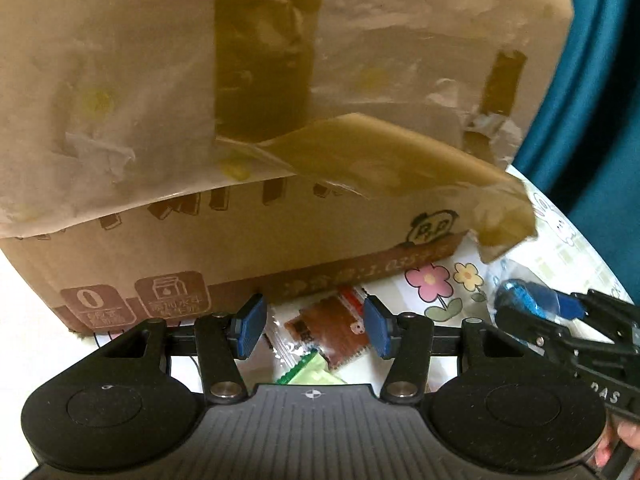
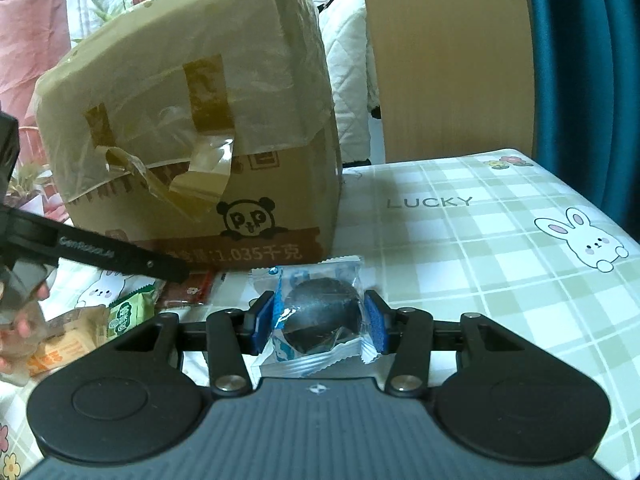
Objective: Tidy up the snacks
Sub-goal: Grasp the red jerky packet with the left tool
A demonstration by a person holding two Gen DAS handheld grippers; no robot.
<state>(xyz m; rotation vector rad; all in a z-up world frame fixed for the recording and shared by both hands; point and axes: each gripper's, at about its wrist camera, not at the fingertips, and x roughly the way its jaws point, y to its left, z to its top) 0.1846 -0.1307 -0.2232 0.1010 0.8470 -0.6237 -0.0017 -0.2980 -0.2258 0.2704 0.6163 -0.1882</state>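
Note:
My left gripper stands open low over the table, right in front of a taped cardboard box. A brown snack packet, a clear wrapper and a green packet lie on the cloth between its blue pads, which stand apart from them. My right gripper is shut on a blue-and-clear packet with a dark round cookie, just above the cloth. In the left wrist view the right gripper shows at the right with the blue packet. One finger of the left gripper reaches in from the left.
The box has loose tape and a panda print. Green and orange packets lie left of it. The green-check rabbit tablecloth stretches right to the table edge. A wooden panel and teal curtain stand behind.

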